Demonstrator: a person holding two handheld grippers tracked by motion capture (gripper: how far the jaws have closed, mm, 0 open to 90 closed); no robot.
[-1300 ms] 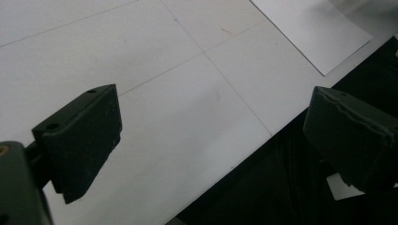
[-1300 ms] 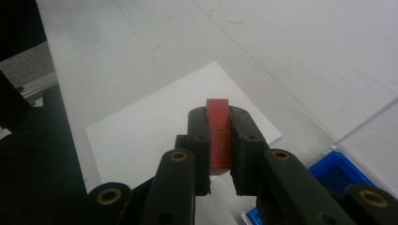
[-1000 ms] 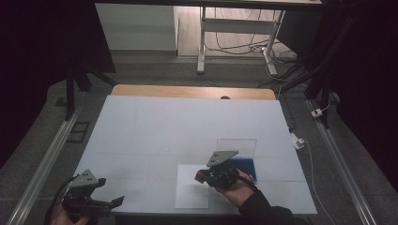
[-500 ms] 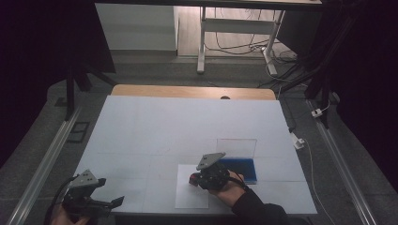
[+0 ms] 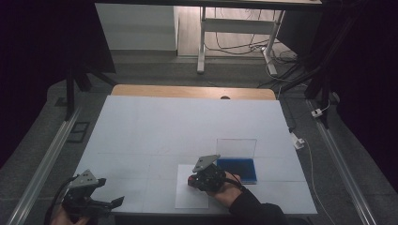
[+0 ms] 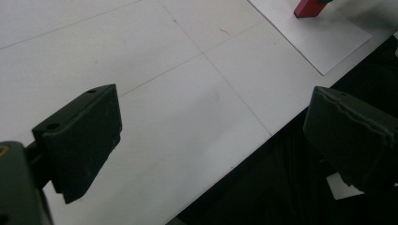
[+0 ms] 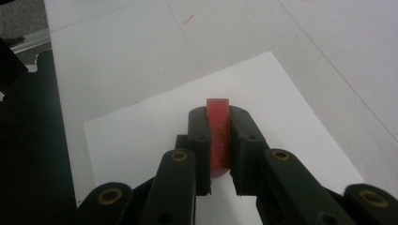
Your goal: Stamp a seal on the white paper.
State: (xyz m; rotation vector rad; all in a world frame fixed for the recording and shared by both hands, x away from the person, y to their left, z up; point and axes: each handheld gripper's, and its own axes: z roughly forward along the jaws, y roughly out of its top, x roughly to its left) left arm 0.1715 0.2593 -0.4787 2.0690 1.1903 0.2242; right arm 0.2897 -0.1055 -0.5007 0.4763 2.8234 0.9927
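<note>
Broadly, the table (image 5: 155,126) is offering open room in the upper frame, its near edge running close below. Lower centre, the white sheet (image 5: 185,197) is lying flat. The right gripper (image 7: 218,140) is clamping a red block (image 7: 218,136), seemingly light, stiff and smooth, by its flat sides. The left gripper (image 6: 211,136) is gaping empty.

table (image 5: 155,126): white | on it: paper sheet (image 5: 185,197), blue tray (image 5: 237,169)
</note>
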